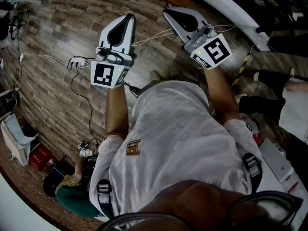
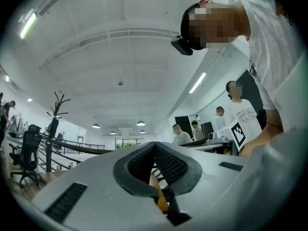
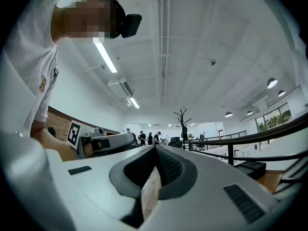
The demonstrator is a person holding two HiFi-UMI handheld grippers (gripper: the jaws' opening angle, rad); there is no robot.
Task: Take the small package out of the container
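Two grippers, head view: left gripper [image 1: 129,17] and right gripper [image 1: 168,13] are held out side by side, apart from each other, over the wooden floor [image 1: 43,85].
Jaws, head view: both pairs are pressed together, with nothing gripped.
Marker cubes, head view: there is one on each gripper, at the end nearest the forearm.
Person, head view: light grey shirt [image 1: 183,143] and bare forearms.
Floor items, head view: a power strip [image 1: 76,61] with trailing cables lies left of the left gripper. A red box [image 1: 39,156] sits at the lower left.
Jaws, left gripper view: the dark ribbed pads [image 2: 171,163] meet at the tips, closed on nothing.
Surroundings, left gripper view: a white ceiling [image 2: 120,47] is overhead. A coat stand [image 2: 55,112] and an office chair [image 2: 26,153] are at the left. Several people [image 2: 240,112] stand by desks at the right.
Neighbour, left gripper view: the right gripper's marker cube [image 2: 239,133] shows at the right edge of the housing.
Jaws, right gripper view: the pads are closed tip to tip and empty. Only wooden floor shows through the slit below them.
Surroundings, right gripper view: strip lights [image 3: 107,57] run across the ceiling. The coat stand is in the distance, and a dark railing [image 3: 250,141] runs across the right.
Neighbour, right gripper view: the left gripper and its marker cube are at the left.
Small package and container: they appear in none of the three views.
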